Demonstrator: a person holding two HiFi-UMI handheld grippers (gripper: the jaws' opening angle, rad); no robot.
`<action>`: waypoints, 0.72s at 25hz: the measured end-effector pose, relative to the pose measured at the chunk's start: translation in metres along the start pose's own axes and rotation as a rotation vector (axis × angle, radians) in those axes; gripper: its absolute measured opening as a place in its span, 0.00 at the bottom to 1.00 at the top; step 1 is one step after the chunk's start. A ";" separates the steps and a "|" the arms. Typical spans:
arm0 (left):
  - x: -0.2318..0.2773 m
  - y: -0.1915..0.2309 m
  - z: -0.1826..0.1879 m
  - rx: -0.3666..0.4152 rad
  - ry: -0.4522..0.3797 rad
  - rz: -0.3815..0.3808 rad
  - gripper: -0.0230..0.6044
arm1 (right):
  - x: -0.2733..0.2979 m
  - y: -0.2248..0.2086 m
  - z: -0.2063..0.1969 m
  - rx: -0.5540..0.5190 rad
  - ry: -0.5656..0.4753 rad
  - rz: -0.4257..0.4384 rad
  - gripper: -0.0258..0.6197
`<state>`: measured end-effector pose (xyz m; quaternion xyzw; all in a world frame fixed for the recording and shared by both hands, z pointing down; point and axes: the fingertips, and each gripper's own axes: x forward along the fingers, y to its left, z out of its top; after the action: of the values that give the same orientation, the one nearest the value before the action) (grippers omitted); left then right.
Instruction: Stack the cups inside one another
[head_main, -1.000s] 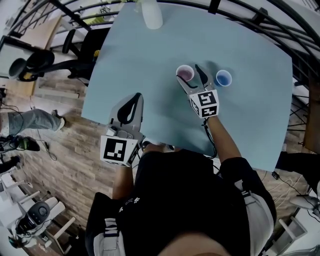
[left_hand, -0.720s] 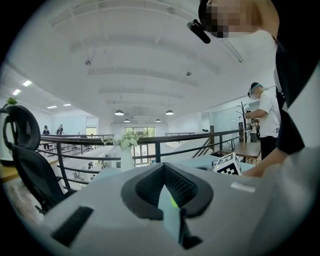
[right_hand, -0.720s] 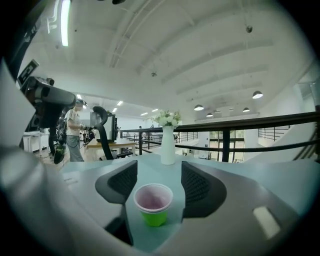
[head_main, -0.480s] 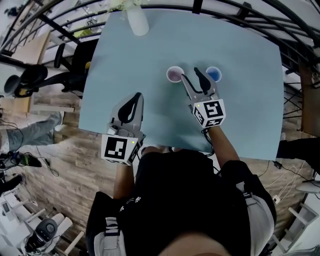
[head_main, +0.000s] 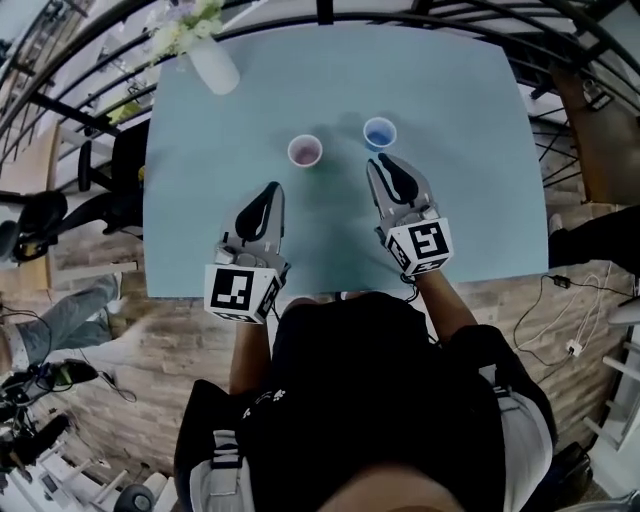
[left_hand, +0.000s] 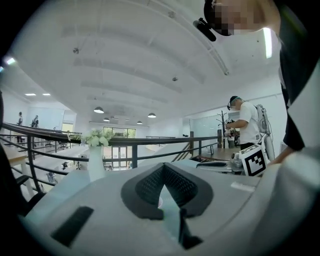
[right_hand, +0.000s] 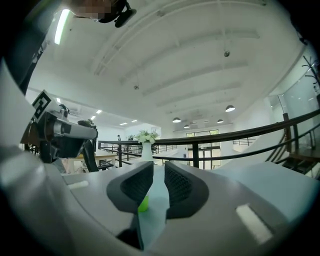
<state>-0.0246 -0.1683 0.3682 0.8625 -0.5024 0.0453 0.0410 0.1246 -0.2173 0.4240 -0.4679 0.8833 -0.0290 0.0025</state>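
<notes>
Two small cups stand upright and apart on the pale blue table (head_main: 450, 100): a pink-lined cup (head_main: 305, 151) and a blue-lined cup (head_main: 379, 133). My right gripper (head_main: 383, 166) hovers just short of the blue cup, touching neither. Its jaws are closing, a narrow gap is left, and nothing sits between them (right_hand: 159, 169). A small green shape (right_hand: 143, 202) shows beyond that gap. My left gripper (head_main: 269, 192) is shut and empty (left_hand: 164, 167), nearer the front edge and short of the pink cup.
A white vase with flowers (head_main: 213, 66) stands at the table's far left corner. A black railing (head_main: 320, 12) runs behind the table. Below the front edge is wooden floor. Another person (left_hand: 245, 125) stands in the left gripper view's distance.
My right gripper has drawn back from between the two cups toward me and its jaws have narrowed. The left gripper has edged forward. Both cups have stayed in place.
</notes>
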 end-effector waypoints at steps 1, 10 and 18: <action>0.005 -0.005 -0.001 0.002 0.000 -0.016 0.02 | -0.007 -0.004 -0.002 0.001 0.005 -0.012 0.16; 0.029 -0.035 -0.008 0.003 0.016 -0.101 0.02 | -0.046 -0.030 -0.010 -0.001 0.023 -0.108 0.06; 0.030 -0.037 -0.010 0.002 0.022 -0.089 0.02 | -0.039 -0.040 -0.025 -0.018 0.062 -0.110 0.10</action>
<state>0.0223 -0.1751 0.3804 0.8835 -0.4628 0.0536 0.0476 0.1788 -0.2057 0.4504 -0.5147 0.8561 -0.0358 -0.0307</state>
